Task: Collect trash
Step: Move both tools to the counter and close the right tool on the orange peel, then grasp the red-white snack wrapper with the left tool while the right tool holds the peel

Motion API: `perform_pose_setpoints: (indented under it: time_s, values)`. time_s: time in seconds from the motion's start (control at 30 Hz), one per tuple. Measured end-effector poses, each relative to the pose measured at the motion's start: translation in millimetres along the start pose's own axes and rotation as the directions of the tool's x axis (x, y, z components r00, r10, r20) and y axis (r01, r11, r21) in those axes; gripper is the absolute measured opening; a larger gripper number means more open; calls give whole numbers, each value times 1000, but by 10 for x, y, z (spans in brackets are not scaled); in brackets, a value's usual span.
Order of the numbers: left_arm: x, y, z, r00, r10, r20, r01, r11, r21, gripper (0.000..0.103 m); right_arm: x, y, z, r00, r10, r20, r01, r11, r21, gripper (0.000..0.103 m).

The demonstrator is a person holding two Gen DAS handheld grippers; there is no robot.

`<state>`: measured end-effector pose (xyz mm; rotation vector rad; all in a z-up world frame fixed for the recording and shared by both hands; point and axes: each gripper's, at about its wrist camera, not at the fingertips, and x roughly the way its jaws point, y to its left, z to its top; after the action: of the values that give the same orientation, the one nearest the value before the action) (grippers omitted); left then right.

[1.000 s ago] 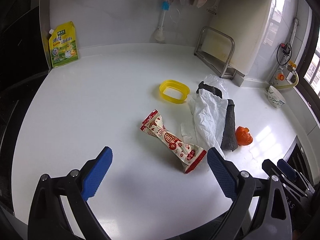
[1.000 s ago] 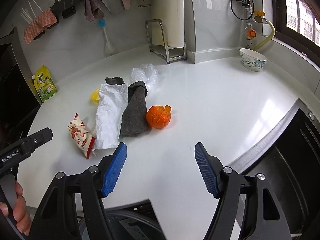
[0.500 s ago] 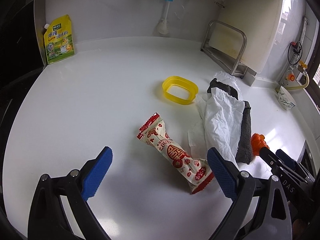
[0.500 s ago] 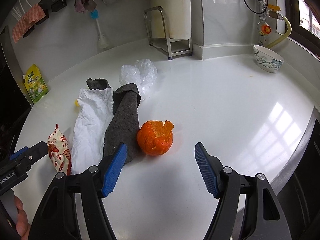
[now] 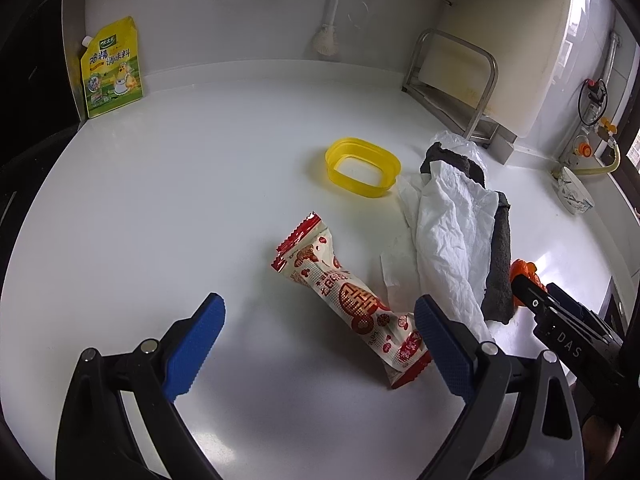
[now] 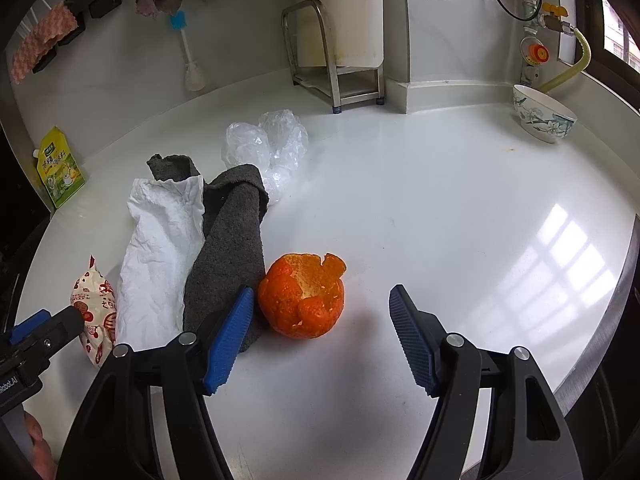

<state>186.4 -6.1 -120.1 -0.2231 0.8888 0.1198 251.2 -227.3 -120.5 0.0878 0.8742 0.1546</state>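
A red and white snack wrapper [image 5: 352,304] lies on the white counter, its lower end beside the right finger of my left gripper [image 5: 316,340], which is open and holds nothing. An orange peel [image 6: 303,295] sits just beyond my right gripper [image 6: 320,332], nearer its left finger; that gripper is open and holds nothing too. Crumpled white paper [image 5: 448,232] [image 6: 160,248] lies over a grey cloth [image 6: 228,264] [image 5: 498,264] between wrapper and peel. A clear plastic bag [image 6: 268,148] lies behind the cloth. The wrapper [image 6: 94,312] shows at the left of the right wrist view.
A yellow plastic ring [image 5: 362,168] lies behind the wrapper. A yellow seasoning pouch [image 5: 111,66] leans at the back left wall. A metal rack [image 6: 332,68] with a cutting board stands at the back. A patterned bowl [image 6: 544,118] sits at the back right. The counter's dark edge [image 6: 616,292] runs along the right.
Both grippers have come closer to the counter and forward: the wrapper now lies by the left gripper's right finger, and the peel sits just ahead of the right gripper. Both stayed open.
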Motion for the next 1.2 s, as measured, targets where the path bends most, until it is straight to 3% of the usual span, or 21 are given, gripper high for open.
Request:
perform_pose_setpoints:
  time_s: [0.17,0.23,0.27,0.4,0.73,0.8,0.87,0.9,1.03,1.2]
  values:
    - [22,-5,-16,1000,-6,-10,6,1000,1,94,5,22,-2,1000,30,-4,-30,1000,2,56]
    - [33,5,-22,1000,-9,-15,9,1000,-8,94,9,23,-4,999,43,-8,-43,999,12,47]
    - [39,12,-26,1000,-9,-17,9,1000,-15,94,10,23,-7,999,53,-11,-53,998,18,38]
    - [86,39,-24,999,-7,-32,6,999,-36,94,-28,36,-25,999,50,0,-50,999,15,28]
    - [173,22,-19,999,-24,-38,22,998,-54,94,-99,29,-116,999,33,7,-33,999,25,28]
    - [185,31,-10,998,-45,-43,43,997,-58,88,-113,34,-127,999,32,9,-32,999,28,28]
    - [227,20,1,997,-54,-64,51,998,-49,66,-121,33,-137,999,31,10,-32,999,29,28]
    - [240,2,6,997,-44,-65,42,999,-32,64,-126,33,-142,999,31,11,-31,999,32,28]
    - [255,-11,38,995,-70,-77,69,997,-16,34,-143,32,-163,1000,28,12,-29,999,37,28]
    - [220,3,36,995,-68,-72,70,997,24,31,-188,33,-200,1000,24,11,-24,999,46,27]
